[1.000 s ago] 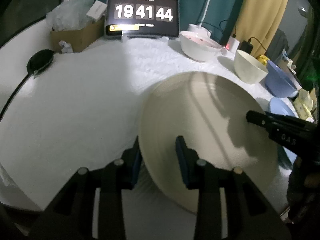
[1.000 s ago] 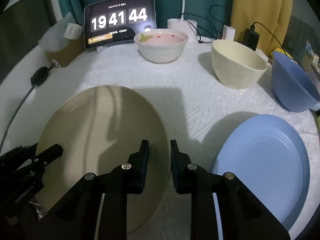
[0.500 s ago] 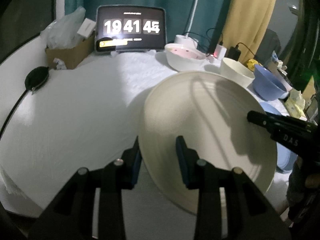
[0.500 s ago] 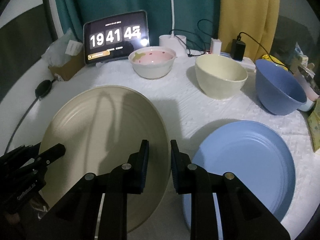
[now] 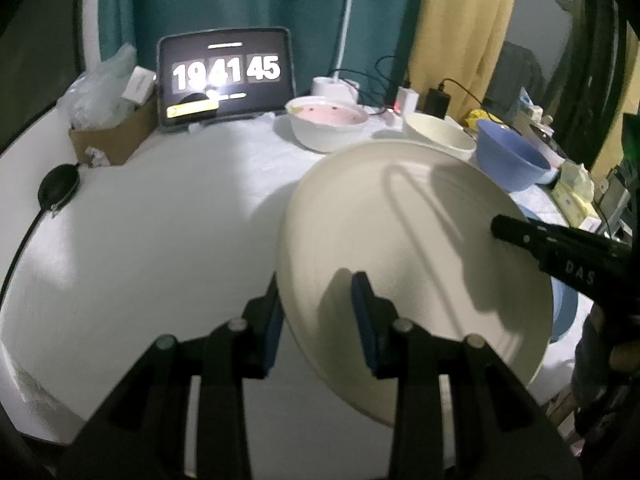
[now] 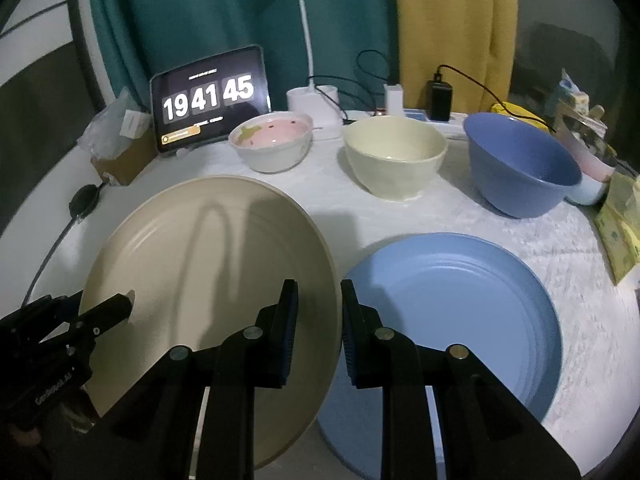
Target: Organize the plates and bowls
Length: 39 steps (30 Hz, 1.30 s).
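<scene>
A large cream plate (image 5: 400, 248) (image 6: 208, 280) hangs above the white table, held by both grippers. My left gripper (image 5: 318, 312) is shut on the plate's left rim, and my right gripper (image 6: 318, 320) is shut on its right rim. Just right of it, a blue plate (image 6: 460, 320) lies flat on the table; the cream plate's edge overlaps its left side in the right wrist view. Along the back stand a pink-lined bowl (image 6: 272, 146), a cream bowl (image 6: 394, 156) and a blue bowl (image 6: 520, 164).
A tablet showing a clock (image 6: 208, 100) and a white lamp base (image 6: 314, 106) stand at the back. A cardboard box (image 5: 112, 136) with plastic sits back left, and a black puck with a cable (image 5: 58, 190) at the left edge. Chargers and packets crowd the right.
Both grippers have lifted the cream plate off the table and carried it towards the blue plate. The bowls and the tablet now sit lower and farther off in both views.
</scene>
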### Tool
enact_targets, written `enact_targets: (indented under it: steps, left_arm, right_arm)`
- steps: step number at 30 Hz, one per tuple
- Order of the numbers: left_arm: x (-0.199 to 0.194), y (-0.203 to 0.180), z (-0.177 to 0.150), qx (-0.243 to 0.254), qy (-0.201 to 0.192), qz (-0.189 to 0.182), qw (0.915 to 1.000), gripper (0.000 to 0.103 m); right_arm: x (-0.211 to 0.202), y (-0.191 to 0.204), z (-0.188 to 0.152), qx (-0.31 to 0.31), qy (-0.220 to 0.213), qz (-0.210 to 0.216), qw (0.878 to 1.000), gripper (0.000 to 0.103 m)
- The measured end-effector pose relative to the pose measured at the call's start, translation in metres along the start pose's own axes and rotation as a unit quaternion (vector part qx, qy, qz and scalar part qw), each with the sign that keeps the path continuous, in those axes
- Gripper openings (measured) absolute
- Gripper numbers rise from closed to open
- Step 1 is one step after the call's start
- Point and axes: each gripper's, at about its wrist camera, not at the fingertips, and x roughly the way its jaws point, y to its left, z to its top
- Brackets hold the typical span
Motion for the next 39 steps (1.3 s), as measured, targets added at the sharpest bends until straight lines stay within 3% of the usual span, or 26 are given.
enact_targets:
  steps: [17, 39]
  left_arm:
    - [0.002, -0.06, 0.005, 0.048, 0.007, -0.004, 0.9988, 0.034]
    - [0.034, -0.135, 0.017, 0.102, 0.026, -0.041, 0.9936, 0.034]
  right_arm:
    - [-0.02, -0.059, -0.015, 0.047, -0.019, 0.0, 0.999, 0.022]
    - [-0.031, -0.136, -0.028, 0.101, -0.024, -0.044, 0.994, 0.022]
